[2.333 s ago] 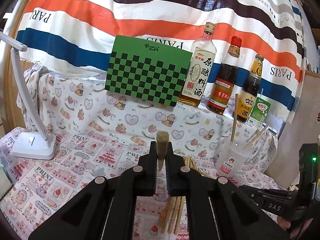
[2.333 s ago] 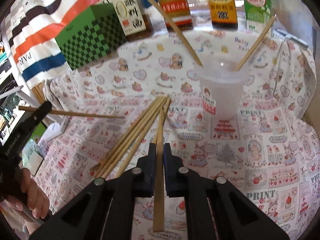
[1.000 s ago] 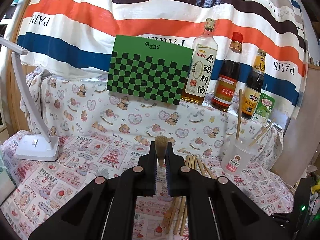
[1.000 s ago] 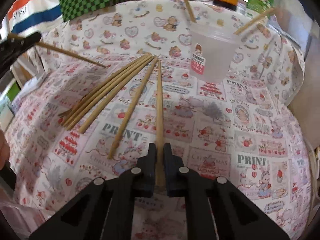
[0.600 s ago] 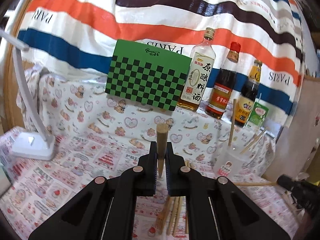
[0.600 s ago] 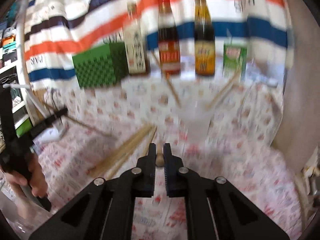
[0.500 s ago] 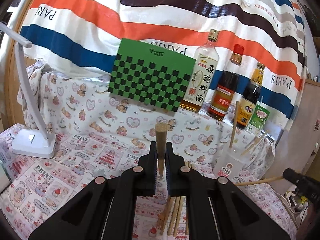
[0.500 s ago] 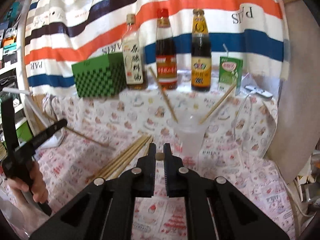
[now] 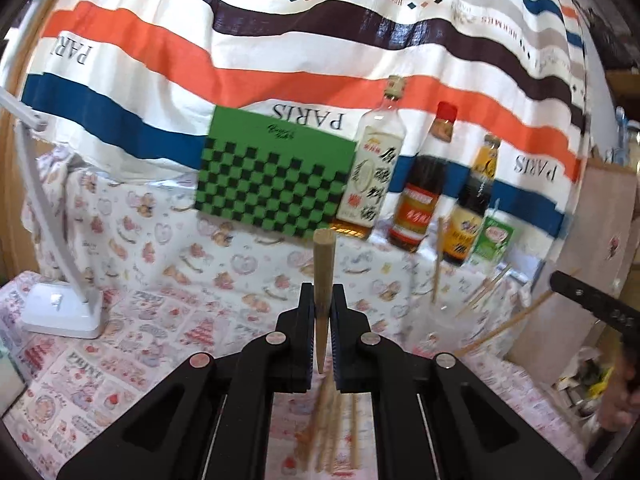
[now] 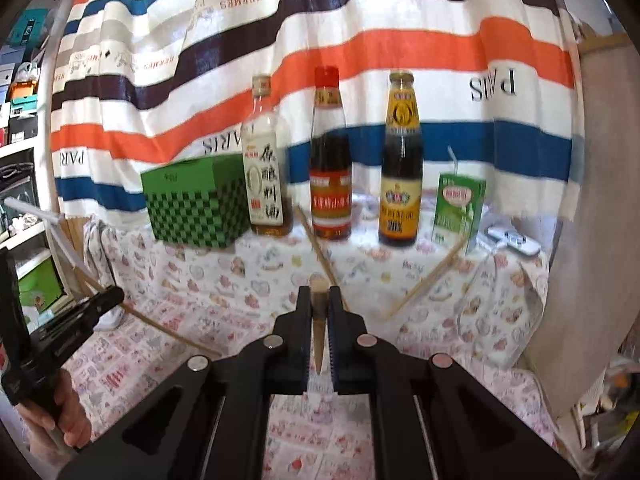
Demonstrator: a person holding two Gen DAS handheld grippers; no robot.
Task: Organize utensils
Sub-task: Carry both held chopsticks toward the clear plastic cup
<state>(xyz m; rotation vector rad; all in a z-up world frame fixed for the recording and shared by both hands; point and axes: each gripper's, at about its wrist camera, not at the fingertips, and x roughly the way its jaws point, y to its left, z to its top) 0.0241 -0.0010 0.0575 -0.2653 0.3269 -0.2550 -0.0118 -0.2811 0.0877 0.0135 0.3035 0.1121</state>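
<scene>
Since the earlier frames the right gripper (image 10: 319, 312) has lifted its chopstick (image 10: 319, 320) clear of the worktop (image 10: 192, 280) and tipped up, so its view now looks across at the sauce bottles rather than down at the cloth. Its jaws are pinched nearly closed on that chopstick, whose long axis runs along them, blunt end pointing forward.

The left gripper (image 9: 322, 312) is likewise clamped tight on a second chopstick (image 9: 322, 276), blunt end forward and raised above the jaw tips.

The clear plastic cup (image 9: 444, 320), already holding a few chopsticks, stands on the worktop below and in front of the three bottles. From the left gripper the cup lies ahead and to the right; in the right wrist view it sits straight ahead, mostly hidden behind the jaws, so the right hand looks nearer. More loose chopsticks (image 9: 332, 420) lie on the cloth on the near side of the cup, under the left gripper.

Either chopstick would probably need tipping towards upright, one end down, before entering the cup.
</scene>
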